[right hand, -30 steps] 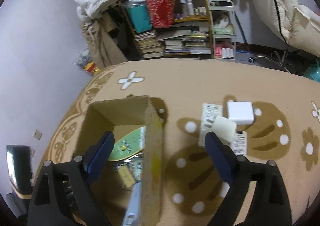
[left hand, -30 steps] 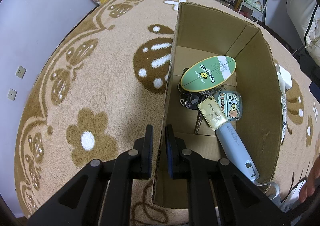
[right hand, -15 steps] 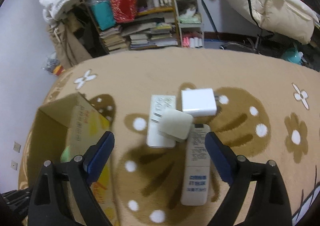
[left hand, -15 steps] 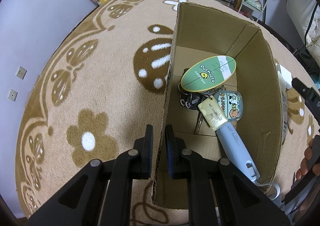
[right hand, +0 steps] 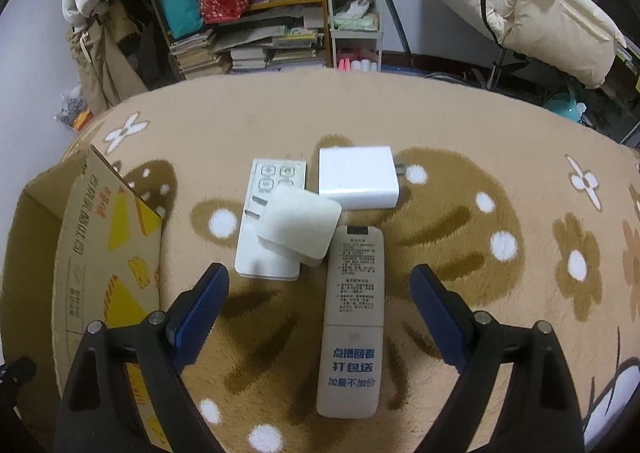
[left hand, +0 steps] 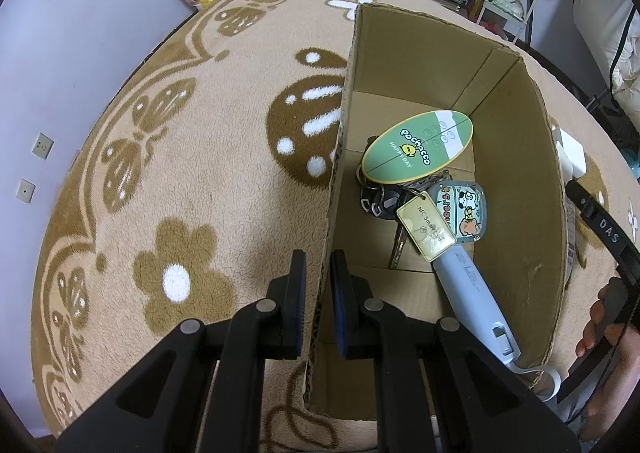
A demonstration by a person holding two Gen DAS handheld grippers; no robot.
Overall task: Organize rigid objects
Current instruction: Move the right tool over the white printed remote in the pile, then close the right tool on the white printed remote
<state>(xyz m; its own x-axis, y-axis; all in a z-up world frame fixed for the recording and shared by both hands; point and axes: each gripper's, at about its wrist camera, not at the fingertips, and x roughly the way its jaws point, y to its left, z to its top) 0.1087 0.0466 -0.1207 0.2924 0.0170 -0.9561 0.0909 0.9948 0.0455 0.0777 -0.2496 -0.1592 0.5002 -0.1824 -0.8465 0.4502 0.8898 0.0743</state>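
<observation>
Here remote (right hand: 352, 317) lies between open right fingers (right hand: 200, 305).

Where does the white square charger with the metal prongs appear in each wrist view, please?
Left wrist: the white square charger peeks out at the right edge, on the rug just beyond the far wall of the cardboard box.
Right wrist: the charger lies centre frame on the rug, above the long remote, prongs pointing right.
Shared landmark: the cardboard box, at lower left in the right wrist view.
</observation>
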